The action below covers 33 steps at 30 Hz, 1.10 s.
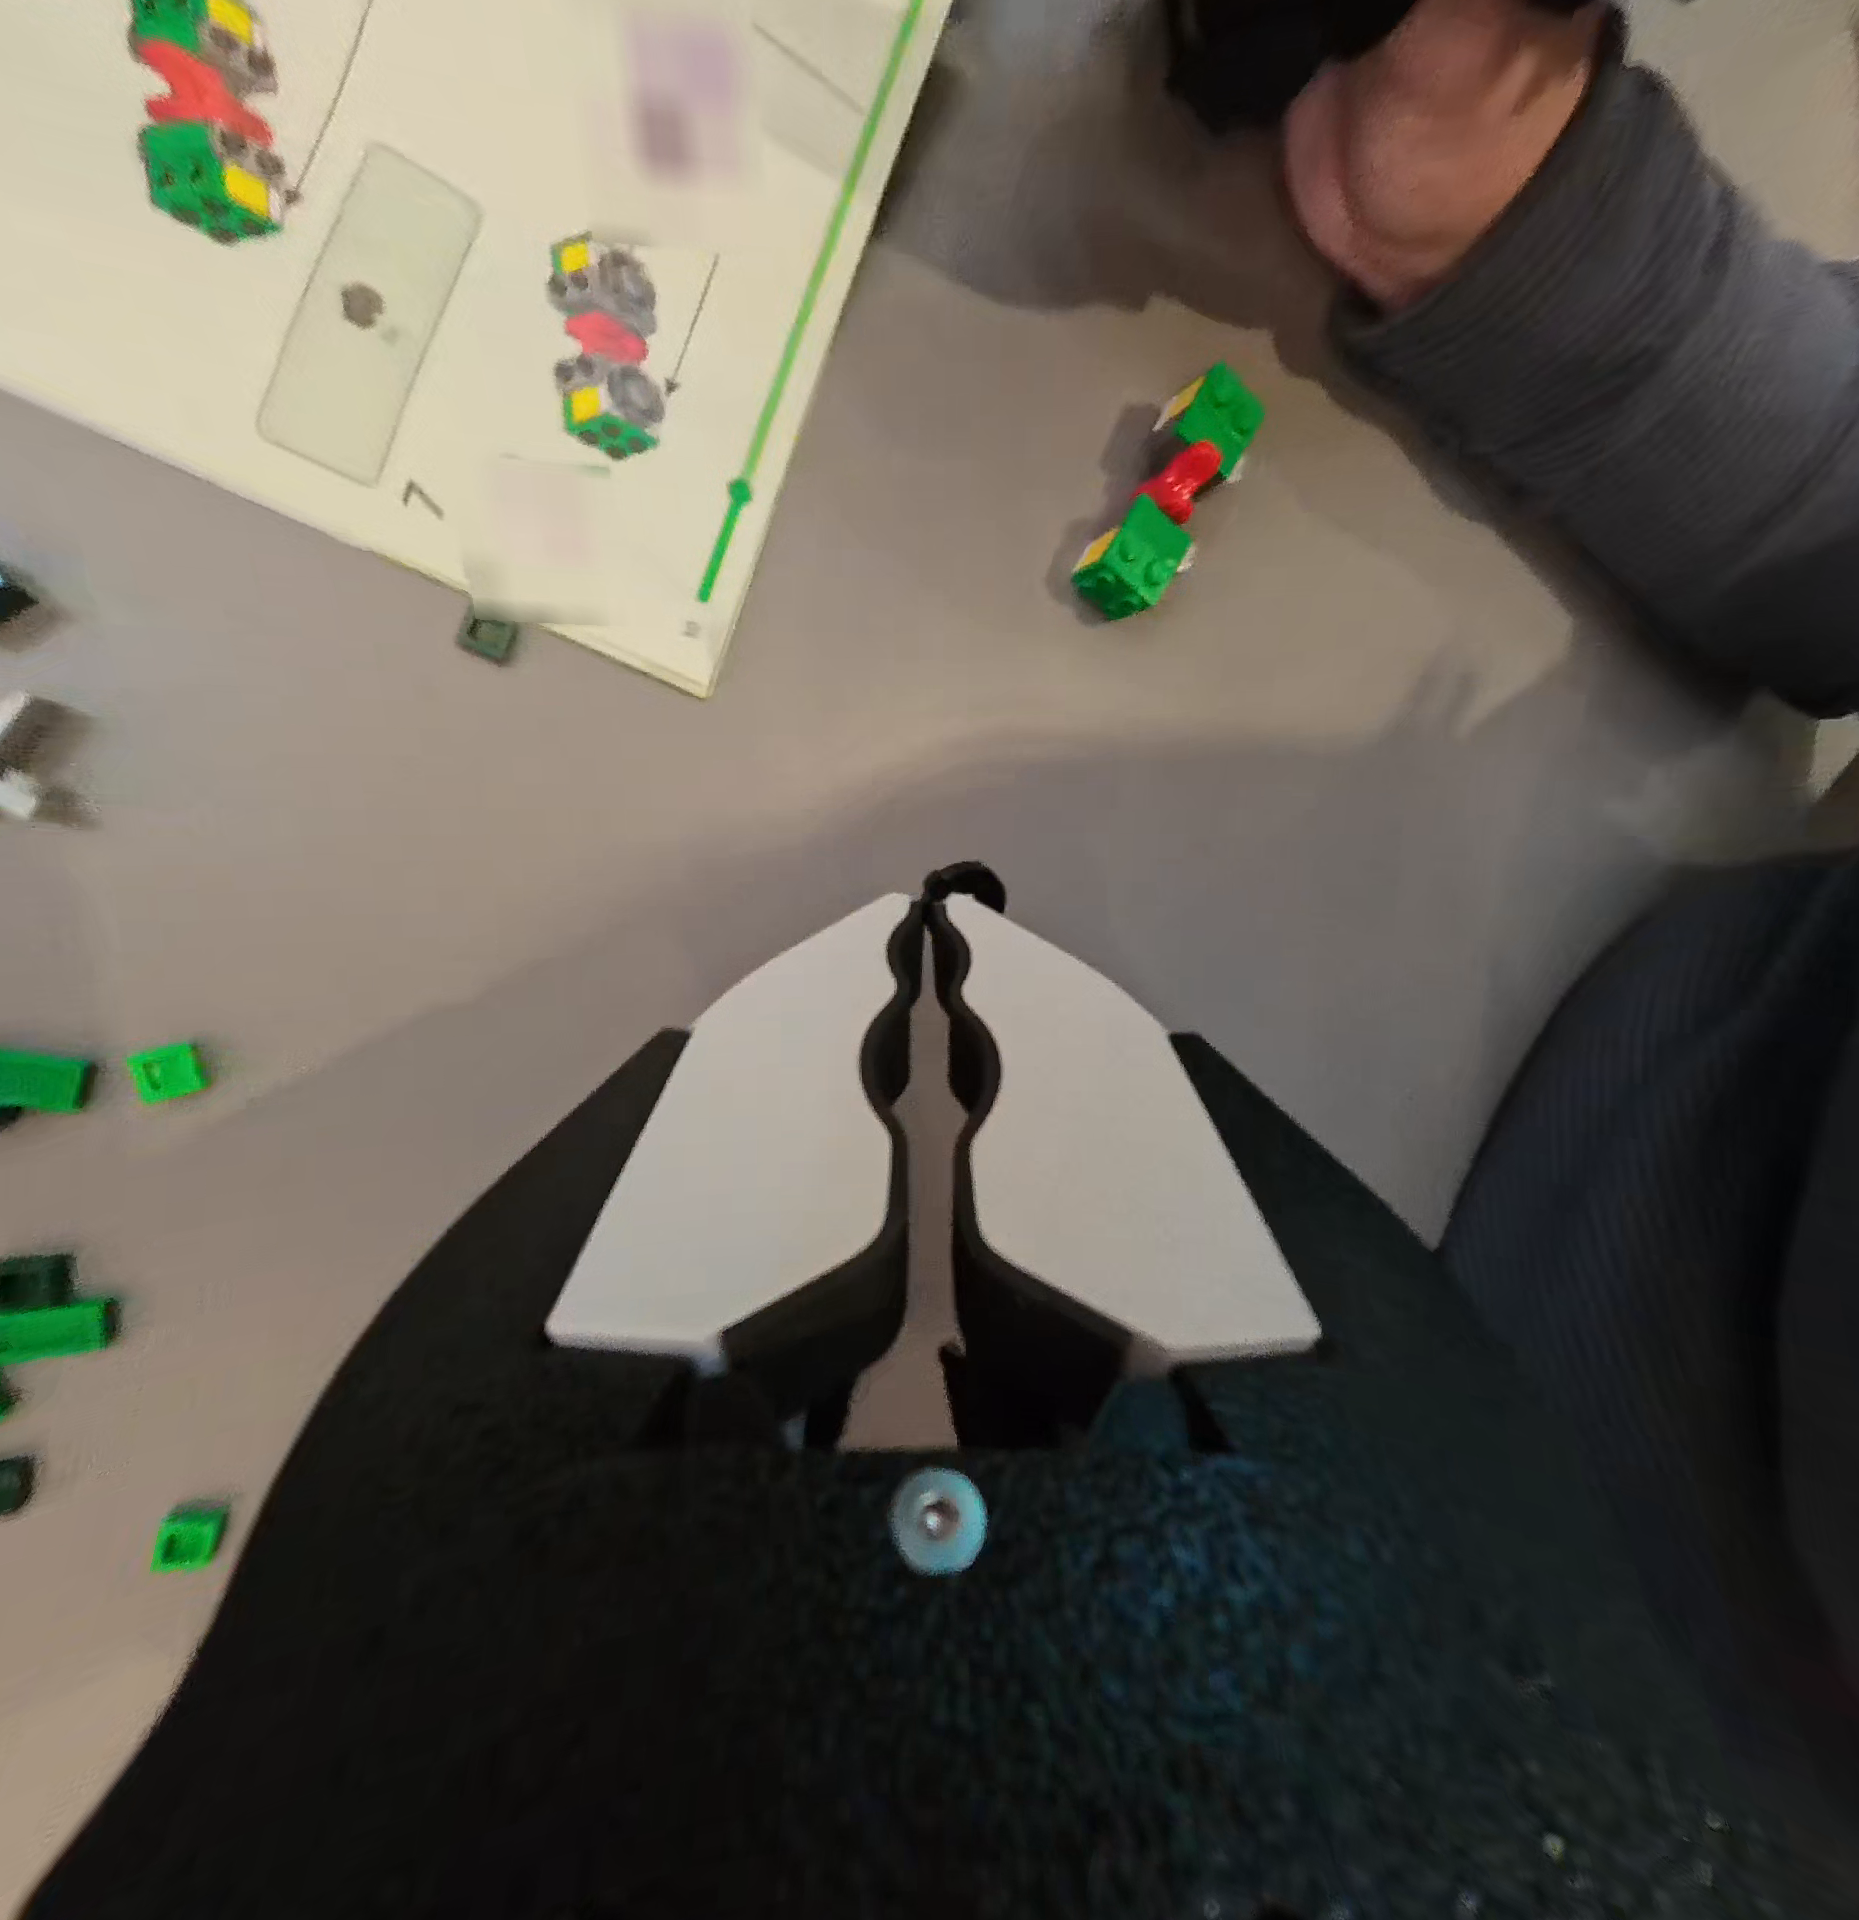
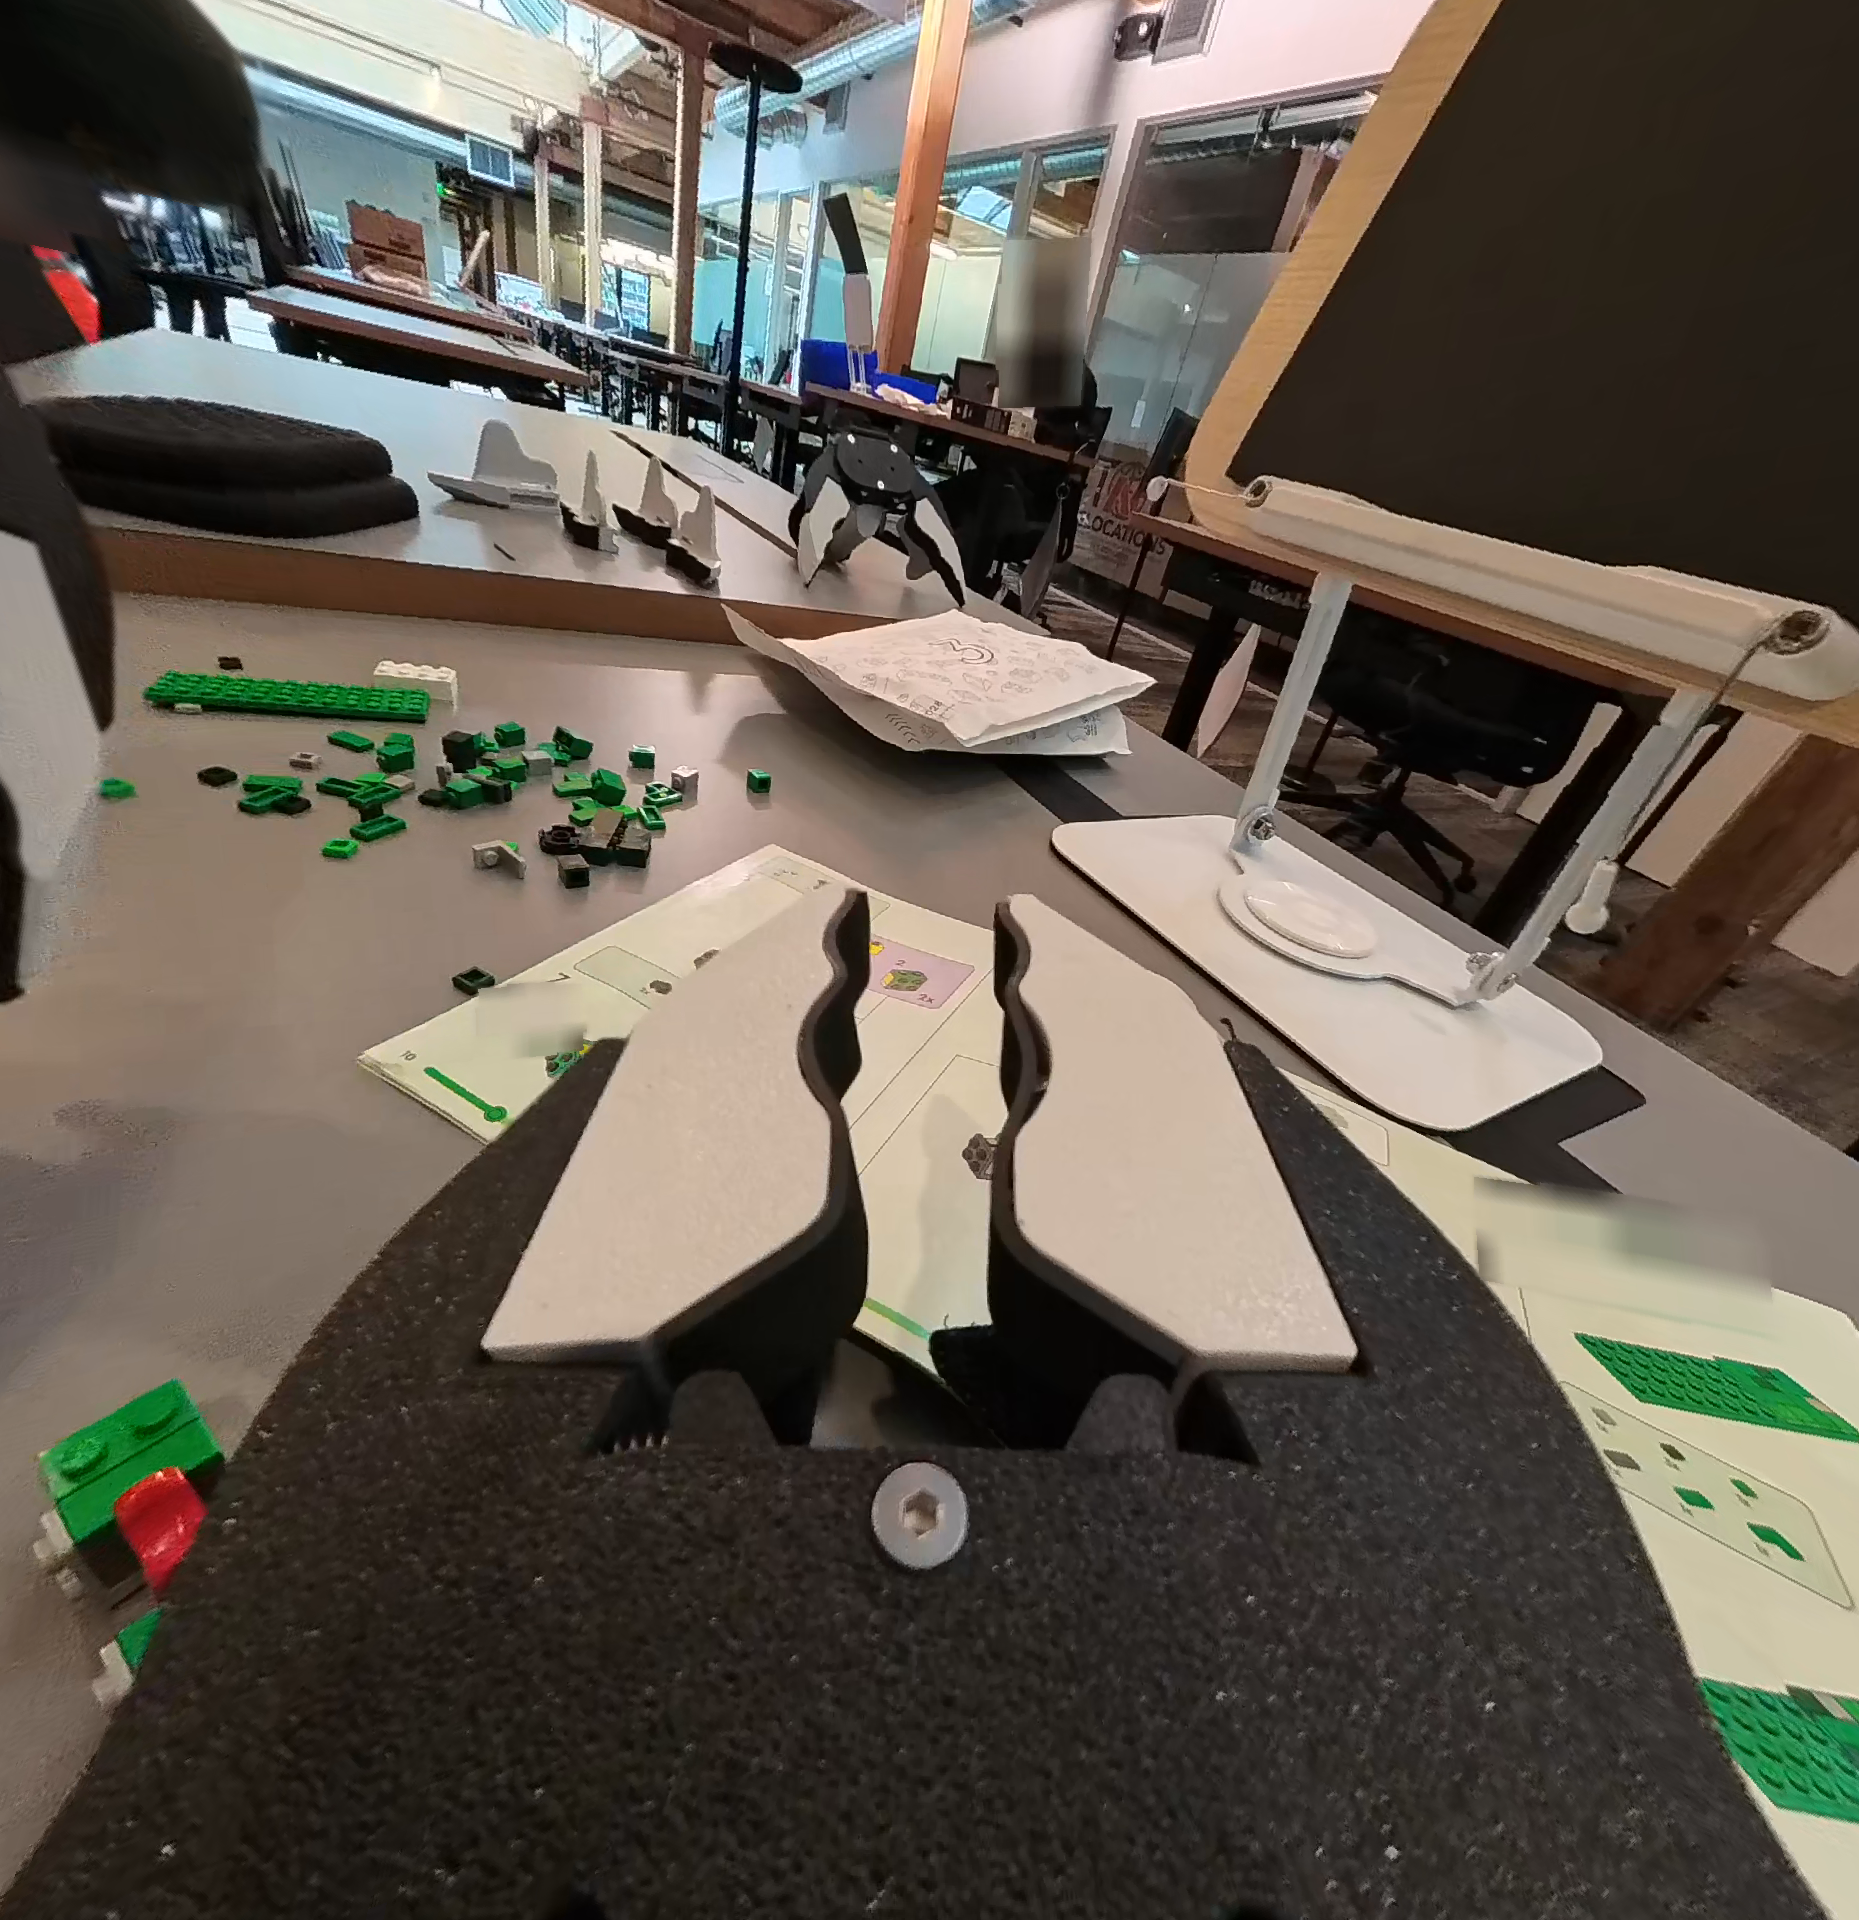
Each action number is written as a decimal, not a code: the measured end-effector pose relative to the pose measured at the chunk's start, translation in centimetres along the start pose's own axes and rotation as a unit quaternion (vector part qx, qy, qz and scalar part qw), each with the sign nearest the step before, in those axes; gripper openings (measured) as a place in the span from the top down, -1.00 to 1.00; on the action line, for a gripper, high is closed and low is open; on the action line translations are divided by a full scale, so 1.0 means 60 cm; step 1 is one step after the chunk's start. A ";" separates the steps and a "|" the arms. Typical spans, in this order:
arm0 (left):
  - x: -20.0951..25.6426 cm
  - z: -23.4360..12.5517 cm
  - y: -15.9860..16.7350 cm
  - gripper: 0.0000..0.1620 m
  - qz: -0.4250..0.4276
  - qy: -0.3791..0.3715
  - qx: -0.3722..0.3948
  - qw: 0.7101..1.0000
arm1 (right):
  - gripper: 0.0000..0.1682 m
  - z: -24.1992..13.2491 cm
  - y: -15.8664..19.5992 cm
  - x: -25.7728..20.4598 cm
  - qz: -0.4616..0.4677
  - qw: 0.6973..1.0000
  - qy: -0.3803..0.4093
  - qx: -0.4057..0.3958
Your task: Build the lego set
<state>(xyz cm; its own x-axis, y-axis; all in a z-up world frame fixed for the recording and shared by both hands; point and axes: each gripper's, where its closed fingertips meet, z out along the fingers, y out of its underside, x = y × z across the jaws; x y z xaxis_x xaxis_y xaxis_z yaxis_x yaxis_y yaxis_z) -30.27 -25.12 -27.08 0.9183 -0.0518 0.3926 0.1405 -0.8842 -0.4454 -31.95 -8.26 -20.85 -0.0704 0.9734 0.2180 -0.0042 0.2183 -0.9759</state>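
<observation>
My left gripper [image 1: 930, 914] is shut on a small black piece [image 1: 969, 881] at its fingertips and holds it above the grey table. A small build of two green cubes joined by a red part [image 1: 1169, 494] lies on the table ahead and to the right; it also shows at the lower left of the right wrist view [image 2: 125, 1475]. My right gripper [image 2: 930, 914] is open and empty above the open instruction booklet [image 2: 925, 1039]. The booklet also shows at the top left of the left wrist view [image 1: 489, 156].
Loose green, black and grey bricks [image 2: 489, 779] and a long green plate [image 2: 281, 694] lie on the far left of the table. A crumpled paper bag [image 2: 956, 675] and a white stand base [image 2: 1320, 987] sit behind the booklet. A person's sleeved arm [image 1: 1579, 364] reaches in at the upper right. Across from one pair of fingers to the other is roughly 20 cm. The long green plate [image 2: 281, 694] is closer to my left gripper, around 25 cm from its tips; the right tips are 35 cm off.
</observation>
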 end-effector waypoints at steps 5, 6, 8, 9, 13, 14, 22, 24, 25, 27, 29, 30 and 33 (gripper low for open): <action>-0.020 0.015 0.019 0.59 0.001 -0.045 -0.009 0.999 | 0.74 -0.002 0.000 0.002 -0.008 1.000 0.009 -0.002; -0.017 0.015 0.016 0.51 0.005 -0.038 0.002 0.999 | 0.74 -0.003 0.000 0.003 -0.008 1.000 0.011 -0.003; -0.025 -0.002 -0.003 0.43 0.009 -0.045 0.050 0.998 | 0.75 -0.004 0.000 0.005 -0.006 1.000 0.014 -0.001; -0.038 -0.018 -0.018 0.46 0.008 -0.060 0.084 0.995 | 0.75 -0.004 0.000 0.006 -0.004 1.000 0.014 -0.001; -0.132 -0.071 -0.066 0.52 0.003 -0.159 0.167 0.973 | 0.75 -0.002 0.001 0.004 -0.006 1.000 0.010 -0.004; -0.158 -0.070 -0.066 0.52 0.002 -0.181 0.150 0.972 | 0.75 -0.002 0.001 0.003 -0.008 1.000 0.009 -0.005; -0.245 -0.044 -0.076 0.73 -0.001 -0.250 0.102 0.963 | 0.76 -0.001 0.002 0.000 -0.010 1.000 0.004 -0.007; -0.255 -0.042 -0.075 0.75 -0.011 -0.255 0.098 0.962 | 0.76 -0.001 0.003 0.001 -0.007 1.000 0.004 -0.007; -0.261 -0.042 -0.074 0.74 -0.012 -0.261 0.095 0.961 | 0.75 -0.001 0.002 0.001 -0.006 1.000 0.005 -0.006; -0.263 -0.041 -0.078 0.70 -0.012 -0.257 0.095 0.962 | 0.76 -0.001 0.002 0.001 -0.005 1.000 0.004 -0.006; -0.267 -0.038 -0.078 0.65 -0.016 -0.250 0.091 0.964 | 0.75 0.000 0.003 0.001 -0.005 1.000 0.003 -0.007; -0.269 -0.036 -0.077 0.66 -0.018 -0.247 0.087 0.965 | 0.75 0.000 0.003 0.001 -0.006 1.000 0.003 -0.008; -0.268 -0.029 -0.079 0.67 -0.020 -0.234 0.083 0.968 | 0.75 0.000 0.004 0.000 -0.007 1.000 0.003 -0.008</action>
<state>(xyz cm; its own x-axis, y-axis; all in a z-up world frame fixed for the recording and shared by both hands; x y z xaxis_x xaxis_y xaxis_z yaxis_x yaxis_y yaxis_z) -46.32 -20.90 -29.88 0.9727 0.2312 0.0213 0.2010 -0.7928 -0.5754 -31.97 -8.18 -21.05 -0.0644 0.9705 0.2322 0.0116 0.2334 -0.9723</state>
